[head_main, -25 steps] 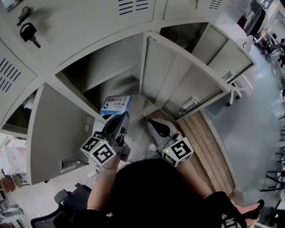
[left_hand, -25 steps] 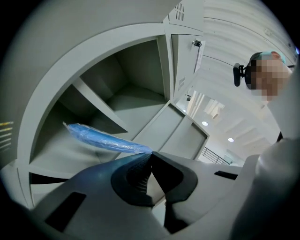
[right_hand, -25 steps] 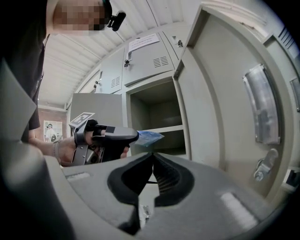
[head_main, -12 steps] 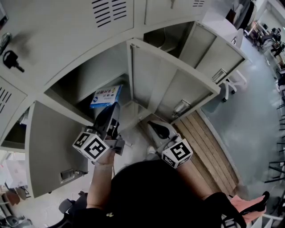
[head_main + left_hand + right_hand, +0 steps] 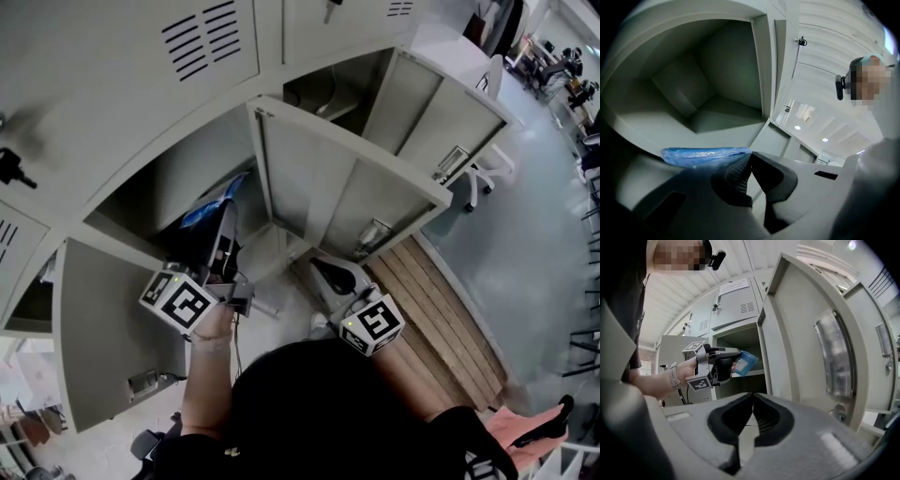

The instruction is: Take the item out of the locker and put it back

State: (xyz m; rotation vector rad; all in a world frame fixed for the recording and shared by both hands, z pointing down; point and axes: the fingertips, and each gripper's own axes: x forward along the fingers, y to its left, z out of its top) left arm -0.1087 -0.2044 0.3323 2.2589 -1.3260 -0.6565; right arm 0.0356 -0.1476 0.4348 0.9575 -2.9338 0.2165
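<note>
Door risk: the open locker door [image 5: 323, 183] stands just beside my left gripper [image 5: 225, 217]. I judge a sideways drift would knock the gripper or its load against the hinge edge.
Edge risk: the blue packet [image 5: 210, 202] hangs in the locker mouth, over the front edge of the locker floor [image 5: 724, 117], towards the hinge side. Carried too low, it could catch on that lip and twist.
Grip risk: the left fingers [image 5: 736, 171] are closed together on one edge of the packet, and the rest sticks out sideways. The wrapper looks slick, so a quick move could let it slip or swing loose.
Idle side: my right gripper [image 5: 752, 398] has its fingers together with nothing between them. It sits low and well apart from the locker mouth, so it cannot catch a drop.
Room: a bank of pale grey metal lockers [image 5: 141, 66], several with doors open. On the grey floor [image 5: 525, 244] a white chair base [image 5: 492, 183] stands by the far door.
Surface: the locker floor is bare, dim metal, with nothing else on it that I can see. Wooden planks [image 5: 422, 300] lie at the foot of the lockers.
</note>
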